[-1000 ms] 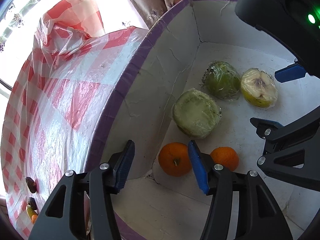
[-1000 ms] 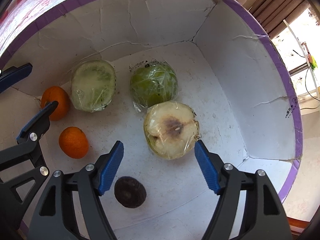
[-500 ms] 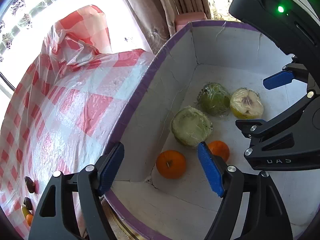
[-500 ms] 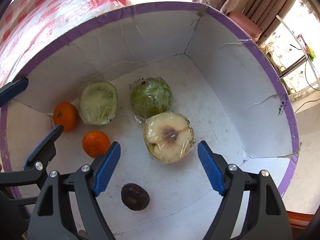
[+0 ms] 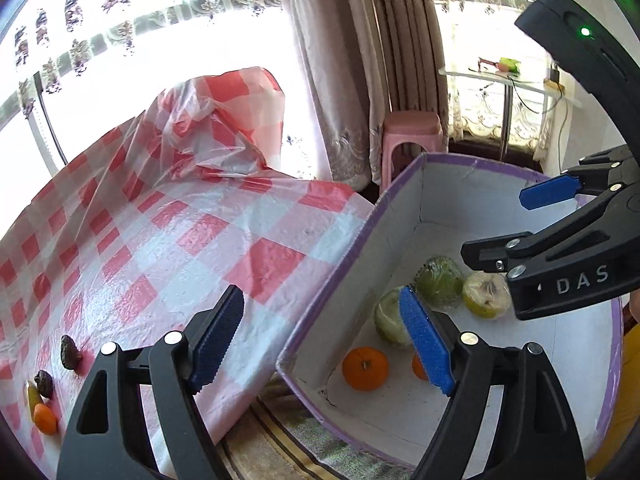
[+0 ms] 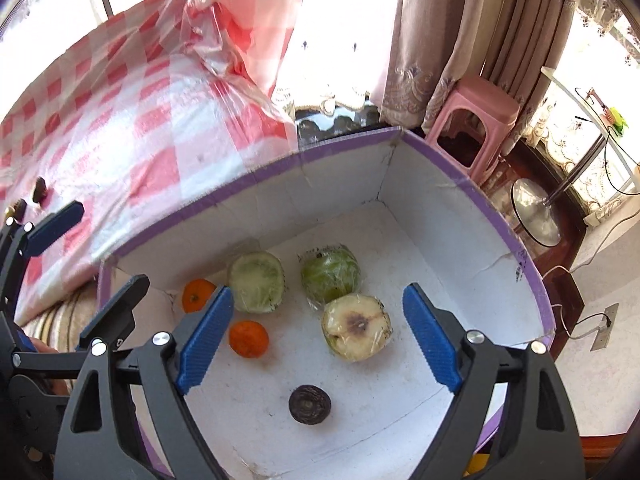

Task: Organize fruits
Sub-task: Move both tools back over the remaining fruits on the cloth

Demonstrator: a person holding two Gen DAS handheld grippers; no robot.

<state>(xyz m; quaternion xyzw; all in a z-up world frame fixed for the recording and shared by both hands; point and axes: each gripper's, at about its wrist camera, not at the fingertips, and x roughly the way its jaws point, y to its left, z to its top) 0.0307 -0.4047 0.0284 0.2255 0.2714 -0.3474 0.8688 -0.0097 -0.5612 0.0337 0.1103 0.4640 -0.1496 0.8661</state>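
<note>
Both your grippers are empty with the jaws spread wide, the left gripper point(image 5: 322, 340) hanging over the seam between the checked tablecloth point(image 5: 168, 240) and the white box point(image 5: 400, 216), the right gripper point(image 6: 316, 340) poised above the box floor. The box already holds two oranges point(image 6: 248, 339), three film-wrapped fruit halves point(image 6: 356, 333) and a dark round fruit point(image 6: 309, 404). What remains to sort lies well apart from the box at the far left of the table: two dark lumps point(image 5: 70, 353), a small orange fruit point(image 5: 45, 420) and a yellowish piece just beside it (too small to name with confidence). The step in hand looks like a return trip for those, so swing your left gripper out over the cloth and keep it high enough to clear the purple-edged box wall. The pieces sit close together, so come down on one from above with the fingers straddling it alone, or you may knock its neighbour rolling. The plastic cloth looks slick and wrinkled; close gently and avoid pinching a fold. Keep your right gripper out of the left one's path back to the box.
</note>
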